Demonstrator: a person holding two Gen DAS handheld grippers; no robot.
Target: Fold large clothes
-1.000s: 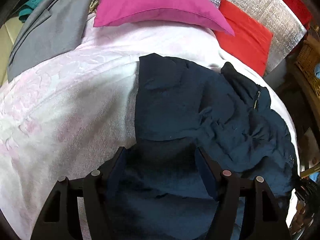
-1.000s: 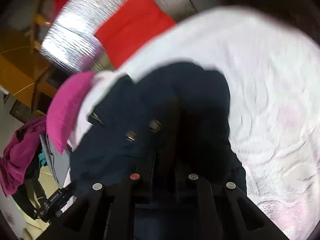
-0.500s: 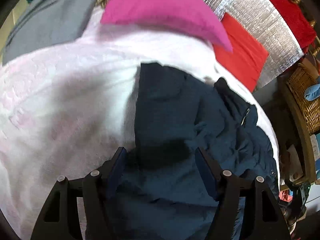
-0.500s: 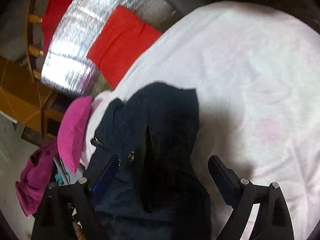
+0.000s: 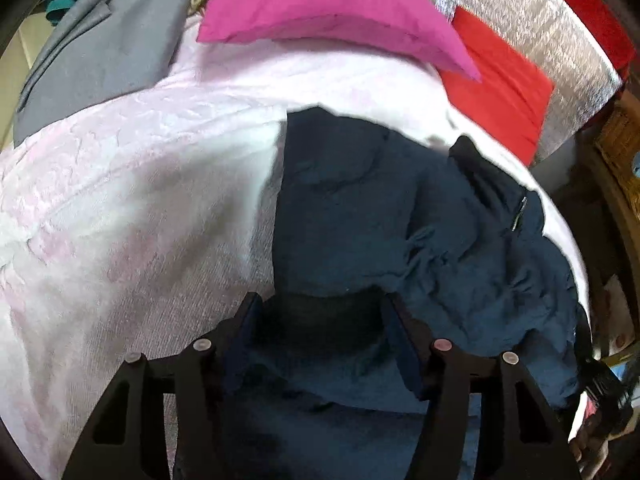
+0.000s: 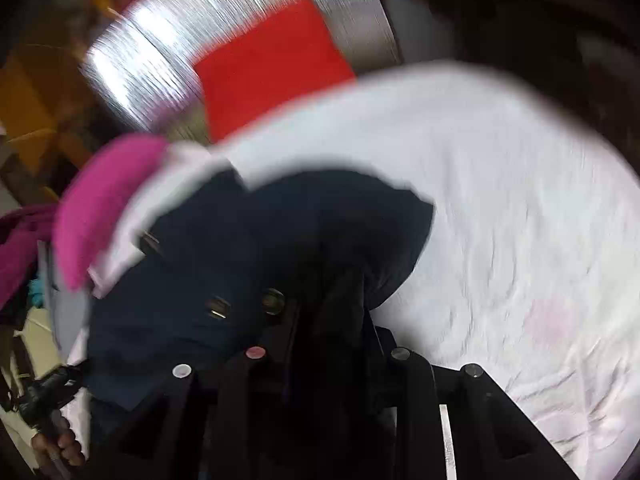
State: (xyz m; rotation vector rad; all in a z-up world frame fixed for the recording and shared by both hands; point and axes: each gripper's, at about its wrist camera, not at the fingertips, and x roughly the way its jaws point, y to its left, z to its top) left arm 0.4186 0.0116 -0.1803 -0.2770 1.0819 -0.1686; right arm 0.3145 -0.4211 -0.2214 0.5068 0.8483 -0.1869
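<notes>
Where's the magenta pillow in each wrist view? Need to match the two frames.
Left wrist: the magenta pillow lies top centre, on the far side of the pale pink bedspread, beyond the dark navy garment.
Right wrist: the magenta pillow sits at the left edge, mid-height, blurred, left of the navy garment.
Shared landmark: the red cushion against the silver foil panel.

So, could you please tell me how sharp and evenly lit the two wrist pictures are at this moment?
Left wrist view: mostly sharp, the navy garment shows its creases, only the pink pillow at the top is soft; a dark shadow lies between the left claw fingers. Right wrist view: smeared by motion blur, with streaky glare on the silver foil panel; fisheye bending curves the bed cover in both.
</notes>
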